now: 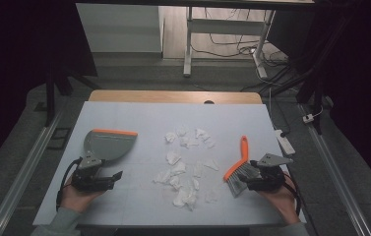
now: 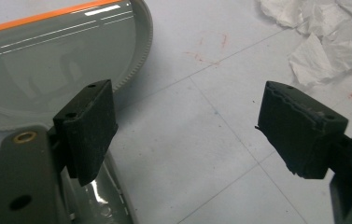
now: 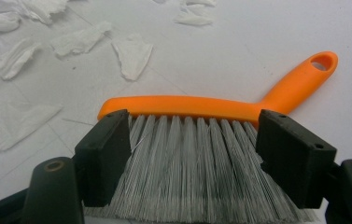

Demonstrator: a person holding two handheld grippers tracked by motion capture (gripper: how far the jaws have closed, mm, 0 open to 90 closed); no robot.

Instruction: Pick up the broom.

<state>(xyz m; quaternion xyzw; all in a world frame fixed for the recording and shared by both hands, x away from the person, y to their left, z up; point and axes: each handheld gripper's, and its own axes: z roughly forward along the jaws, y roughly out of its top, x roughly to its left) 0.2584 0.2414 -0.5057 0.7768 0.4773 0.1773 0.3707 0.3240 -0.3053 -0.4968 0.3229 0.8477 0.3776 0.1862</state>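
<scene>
The left gripper (image 1: pixel 117 175) lay low on the near left of the table (image 1: pixel 124 115), held in the person's left hand (image 1: pixel 77 199), with its jaws spread wide and nothing between them. In the left gripper view the bare table surface showed in the gap between the two pads (image 2: pixel 89 128), and the left pad stood over the grey handle of the dustpan (image 2: pixel 47 70). The dustpan (image 1: pixel 107 144) lay flat just beyond that gripper, its orange lip turned to the far side. Its pan was empty: no scrap lay inside it.

The right gripper (image 1: pixel 238 183) rested at the near right, in the right hand (image 1: pixel 281 201), jaws also wide. In the right gripper view the pads (image 3: pixel 106 154) stood at either side of the grey bristles of the brush (image 3: pixel 187 140); whether they pressed on the bristles could not be told. The brush (image 1: pixel 241 160) lay on the table with its orange handle pointing away toward the far right and its bristles toward the gripper.

Between dustpan and brush, torn white paper scraps (image 1: pixel 185 162) lay scattered over the middle of the table, one cluster farther off and a looser spread nearer the person, all loose on the surface and apart from both tools.
</scene>
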